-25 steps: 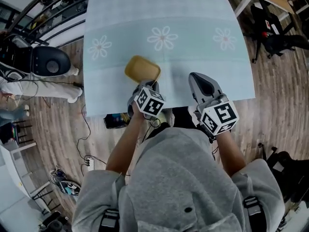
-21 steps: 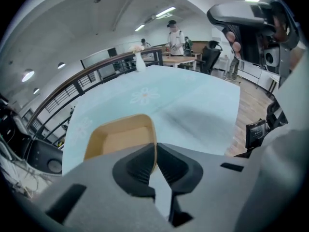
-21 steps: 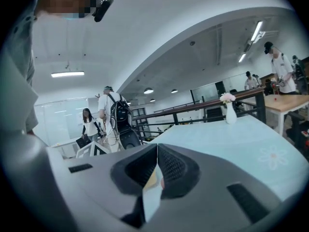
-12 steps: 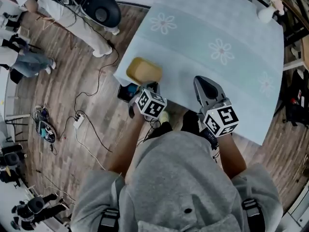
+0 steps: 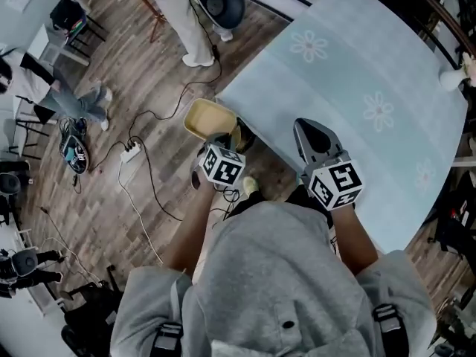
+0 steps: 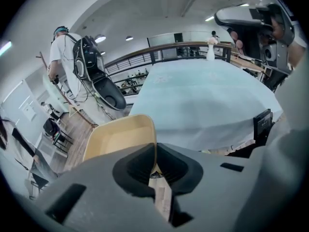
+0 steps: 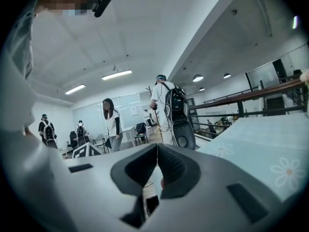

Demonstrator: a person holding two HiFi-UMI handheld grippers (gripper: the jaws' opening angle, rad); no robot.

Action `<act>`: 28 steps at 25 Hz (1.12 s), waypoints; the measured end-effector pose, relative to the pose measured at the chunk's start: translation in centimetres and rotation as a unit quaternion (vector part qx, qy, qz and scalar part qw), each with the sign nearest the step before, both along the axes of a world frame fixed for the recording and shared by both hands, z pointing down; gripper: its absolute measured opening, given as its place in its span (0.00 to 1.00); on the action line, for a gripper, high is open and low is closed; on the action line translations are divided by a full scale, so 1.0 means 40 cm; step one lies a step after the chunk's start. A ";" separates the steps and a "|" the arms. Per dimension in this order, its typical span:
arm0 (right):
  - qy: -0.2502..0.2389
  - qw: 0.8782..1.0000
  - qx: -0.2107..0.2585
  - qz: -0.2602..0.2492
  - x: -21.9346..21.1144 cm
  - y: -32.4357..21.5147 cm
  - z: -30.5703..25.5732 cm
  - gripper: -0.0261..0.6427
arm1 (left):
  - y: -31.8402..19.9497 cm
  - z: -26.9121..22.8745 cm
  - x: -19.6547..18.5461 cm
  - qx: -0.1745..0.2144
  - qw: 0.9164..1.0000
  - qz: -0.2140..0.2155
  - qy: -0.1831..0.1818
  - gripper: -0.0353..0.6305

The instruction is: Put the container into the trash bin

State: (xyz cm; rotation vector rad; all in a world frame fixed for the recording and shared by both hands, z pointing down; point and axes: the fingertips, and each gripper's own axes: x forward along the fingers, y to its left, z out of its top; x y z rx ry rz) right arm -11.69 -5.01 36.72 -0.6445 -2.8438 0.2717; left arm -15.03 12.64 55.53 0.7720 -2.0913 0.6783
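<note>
Tablecloth point(image 5: 357, 88), daisy-printed, over wood floor point(image 5: 111, 222). Left gripper point(image 6: 155, 151) clamps the tan container point(image 6: 118, 138) by its rim; right gripper point(image 7: 157, 153) closed, empty. Power strip point(image 5: 131, 152) appears only in head view.

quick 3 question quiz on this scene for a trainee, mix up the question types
1. Multiple choice: the left claw grips the yellow container by A) its rim, B) a handle, C) a lid.
2. True or false: the right claw is holding a cup.
3. Fill in: in the head view the yellow container hangs past the table edge, over the wooden ____.

Key: 1 A. 2 false, it is shut on nothing. 3 floor.
</note>
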 end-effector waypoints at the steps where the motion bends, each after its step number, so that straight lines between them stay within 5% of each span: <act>1: 0.003 1.000 0.000 -0.005 -0.005 0.013 0.002 0.08 | 0.017 0.006 -0.001 0.002 1.000 -0.007 0.002 0.10; 7: 0.018 0.999 0.019 -0.028 -0.033 0.075 0.022 0.08 | 0.095 0.059 -0.006 0.019 0.999 -0.038 0.023 0.10; 18: 0.075 0.996 0.036 -0.028 -0.067 0.151 0.122 0.08 | 0.136 0.199 -0.016 0.037 0.996 -0.028 0.081 0.10; 28: 0.129 0.990 0.047 -0.033 -0.098 0.240 0.247 0.08 | 0.155 0.389 0.011 0.069 0.985 -0.030 0.158 0.10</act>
